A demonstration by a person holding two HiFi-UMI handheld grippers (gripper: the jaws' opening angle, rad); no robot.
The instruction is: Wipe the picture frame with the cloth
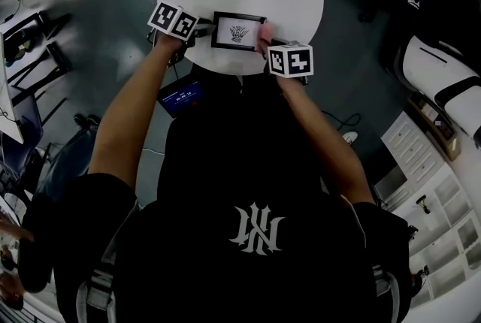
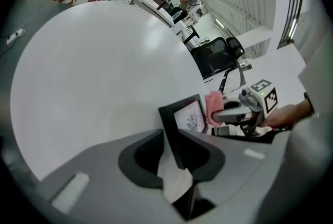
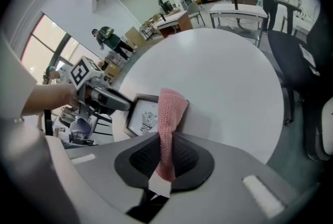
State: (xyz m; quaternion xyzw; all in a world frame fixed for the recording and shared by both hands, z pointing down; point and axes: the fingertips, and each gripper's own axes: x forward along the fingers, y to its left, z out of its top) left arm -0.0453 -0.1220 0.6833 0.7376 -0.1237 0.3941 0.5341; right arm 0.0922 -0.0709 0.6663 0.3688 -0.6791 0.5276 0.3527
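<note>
Now the left gripper (image 2: 174, 160) clamps the frame (image 2: 183, 120) by its edge, while the right gripper (image 3: 165, 158) pinches the pink cloth (image 3: 169, 111) against it; overhead, neither grip shows clearly.

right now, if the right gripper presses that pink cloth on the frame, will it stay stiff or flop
Probably floppy: the pink cloth bunches and folds beyond the right gripper, so it should bend against the edge. Its knit looks grippy, unlikely to slip. The picture frame, pinched by the left gripper, should hold steady.
</note>
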